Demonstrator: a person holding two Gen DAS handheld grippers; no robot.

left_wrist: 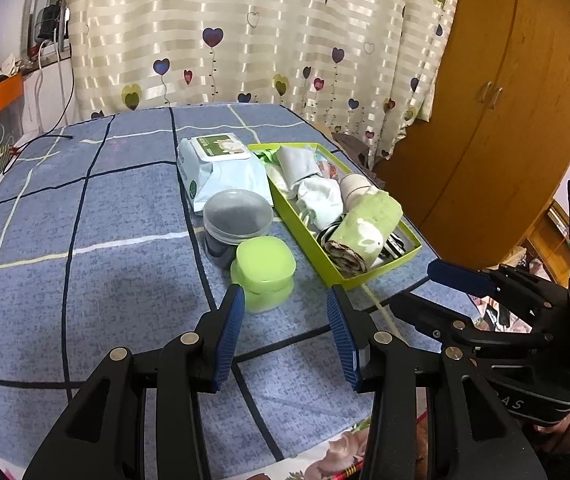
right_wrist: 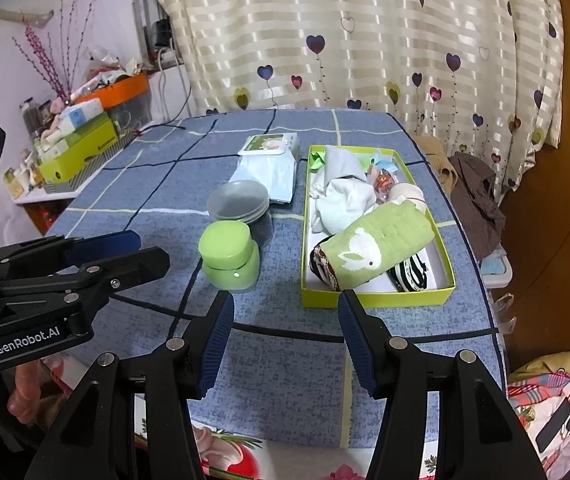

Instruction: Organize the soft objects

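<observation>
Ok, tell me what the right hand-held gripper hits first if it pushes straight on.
Probably bare blue checked cloth; the open right hand-held gripper aims between green jar and green box. Depth is uncertain.

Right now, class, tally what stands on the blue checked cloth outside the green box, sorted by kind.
Lidded tubs: 2, the green tub and the grey tub
Wipes packs: 1, the wipes pack
Total: 3

Both wrist views looking down over the table (left_wrist: 85,240) toward the curtain (right_wrist: 325,40), left view from the left, right view beside it, both catching the green box (left_wrist: 365,276).
</observation>
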